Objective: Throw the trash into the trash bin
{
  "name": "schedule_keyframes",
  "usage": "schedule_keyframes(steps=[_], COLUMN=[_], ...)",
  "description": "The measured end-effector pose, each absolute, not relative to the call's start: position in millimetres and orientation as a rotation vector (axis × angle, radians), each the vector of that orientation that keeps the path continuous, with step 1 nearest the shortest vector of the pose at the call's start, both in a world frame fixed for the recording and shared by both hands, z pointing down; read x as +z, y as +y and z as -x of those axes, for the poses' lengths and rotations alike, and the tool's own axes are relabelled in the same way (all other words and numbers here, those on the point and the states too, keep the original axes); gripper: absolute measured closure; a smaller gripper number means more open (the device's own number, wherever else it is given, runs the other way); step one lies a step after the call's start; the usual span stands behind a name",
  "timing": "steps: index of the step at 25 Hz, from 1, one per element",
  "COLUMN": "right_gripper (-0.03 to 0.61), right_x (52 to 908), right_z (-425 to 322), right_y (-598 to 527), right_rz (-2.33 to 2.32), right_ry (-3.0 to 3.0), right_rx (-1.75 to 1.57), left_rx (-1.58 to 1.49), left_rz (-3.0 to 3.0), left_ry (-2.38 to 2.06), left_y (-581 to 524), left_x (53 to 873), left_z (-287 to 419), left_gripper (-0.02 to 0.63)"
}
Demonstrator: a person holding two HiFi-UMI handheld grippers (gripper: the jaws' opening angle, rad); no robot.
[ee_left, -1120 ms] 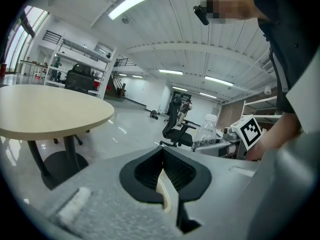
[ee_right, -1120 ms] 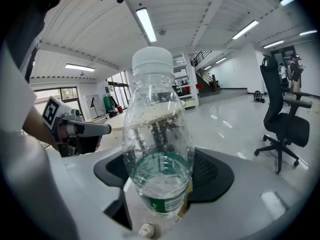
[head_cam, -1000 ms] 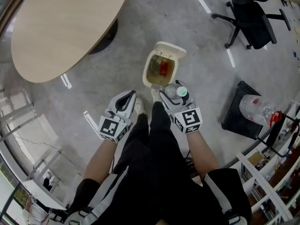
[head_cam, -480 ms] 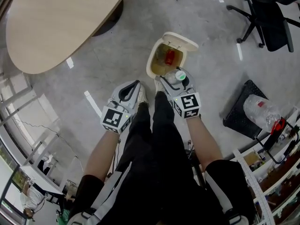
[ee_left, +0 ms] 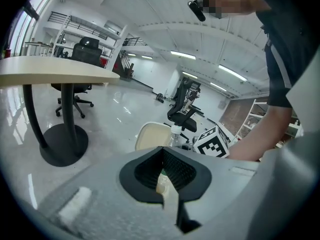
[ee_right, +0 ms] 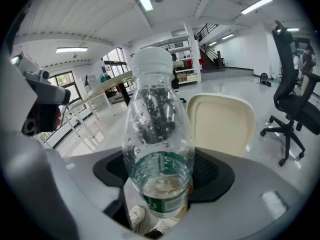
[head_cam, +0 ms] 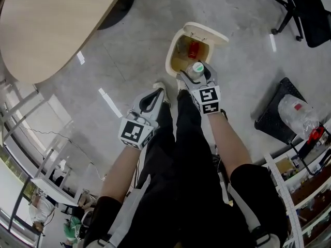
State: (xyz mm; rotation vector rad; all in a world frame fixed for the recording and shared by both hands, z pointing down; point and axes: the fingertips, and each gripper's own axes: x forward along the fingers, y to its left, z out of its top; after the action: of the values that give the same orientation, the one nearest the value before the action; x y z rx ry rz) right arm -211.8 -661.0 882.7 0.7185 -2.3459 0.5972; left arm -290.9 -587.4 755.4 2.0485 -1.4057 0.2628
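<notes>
The right gripper [head_cam: 200,77], clamped on the lower body of the bottle [head_cam: 196,69], had come down toward the bin [head_cam: 172,62]. A second earlier the bottle sat short of the near rim; now it hung over that rim, with the lid [head_cam: 211,34] tipped open behind. A release looked close, though a little more reach would centre it. The bottle's long axis stood near upright, cap up, leaning slightly toward the bin. The left gripper [head_cam: 155,95] hung beside the leg, jaws together and empty.
</notes>
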Motion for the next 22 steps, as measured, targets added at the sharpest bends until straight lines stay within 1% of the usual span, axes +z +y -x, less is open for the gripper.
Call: schedule_keyframes(steps=[6, 7, 8, 12, 14, 20, 22], right_gripper=[0.239, 0.229, 0.192, 0.189, 0.207, 0.315, 0.334], right_x=[901, 902, 903, 901, 896, 863, 847], right_z=[213, 213, 212, 209, 209, 209, 207], right_y=[-664, -664, -663, -659, -658, -653, -646], right_rz=[-0.760, -0.761, -0.761, -0.758, -0.759, -0.798, -0.821], right_ry=[-2.317, -2.311, -2.306, -2.296, -2.299, -2.342, -2.347], right_rx=[0.623, 0.625, 0.628, 0.623, 0.608, 0.568, 0.576], left_rx=[0.276, 0.273, 0.270, 0.254, 0.241, 0.192, 0.186], left_rz=[-1.978, -1.976, -1.978, -1.992, -2.000, -2.037, -2.043], left_ry=[-1.385, -1.383, -1.382, -1.382, -1.385, -1.416, -1.424], left_y=[-566, -564, -563, -566, -569, -570, -564], left_x=[764, 764, 764, 760, 756, 739, 729], left_z=[293, 293, 292, 291, 292, 302, 306], left_gripper=[0.612, 0.612, 0.612, 0.612, 0.612, 0.612, 0.612])
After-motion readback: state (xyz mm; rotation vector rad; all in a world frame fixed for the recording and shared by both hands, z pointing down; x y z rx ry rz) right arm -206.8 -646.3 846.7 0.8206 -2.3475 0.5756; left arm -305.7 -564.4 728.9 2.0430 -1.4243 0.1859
